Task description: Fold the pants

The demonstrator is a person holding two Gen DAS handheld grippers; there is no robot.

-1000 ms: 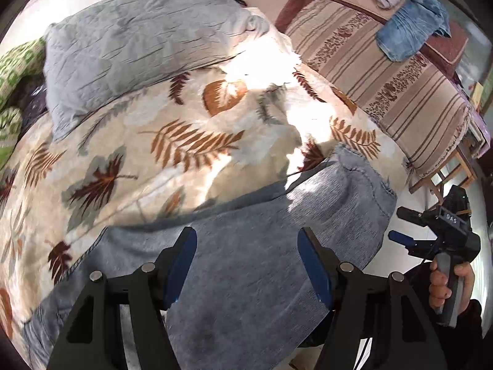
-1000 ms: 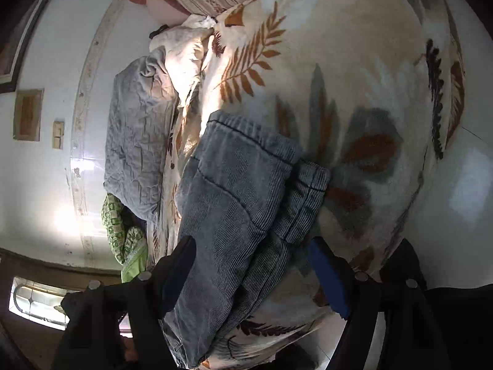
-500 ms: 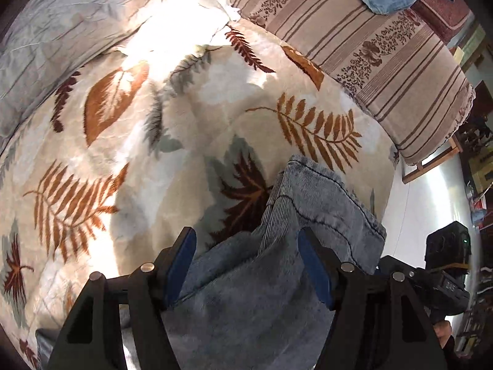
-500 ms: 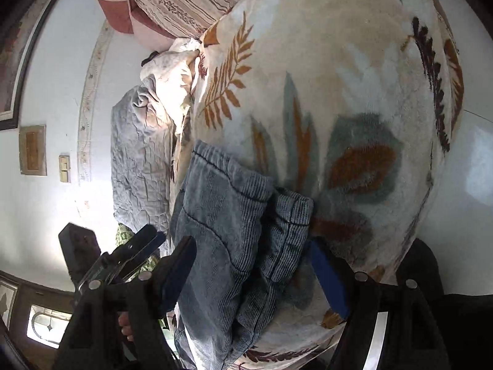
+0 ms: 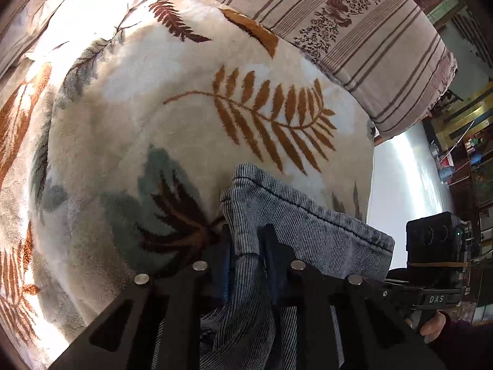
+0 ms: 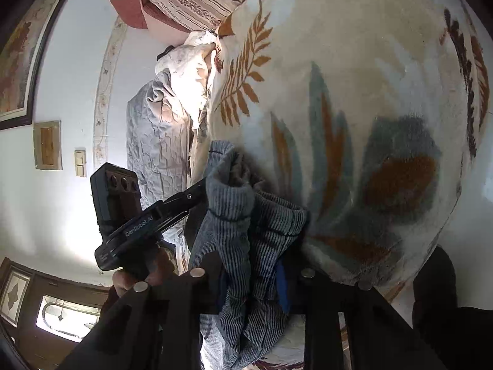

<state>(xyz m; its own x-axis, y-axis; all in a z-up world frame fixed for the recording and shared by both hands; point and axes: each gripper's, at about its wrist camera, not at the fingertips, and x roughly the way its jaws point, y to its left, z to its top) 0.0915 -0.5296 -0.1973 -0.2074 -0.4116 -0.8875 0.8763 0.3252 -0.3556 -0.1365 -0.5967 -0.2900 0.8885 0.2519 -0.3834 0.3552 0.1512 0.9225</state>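
Harsh sunlit glare upper left, perhaps overexposed; fisheye-warped edges.

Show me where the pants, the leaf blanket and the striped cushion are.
pants (image 5: 311,222): left wrist view, hem edge.
leaf blanket (image 5: 191,123): left wrist view, pale middle.
striped cushion (image 5: 369,46): left wrist view, top face.
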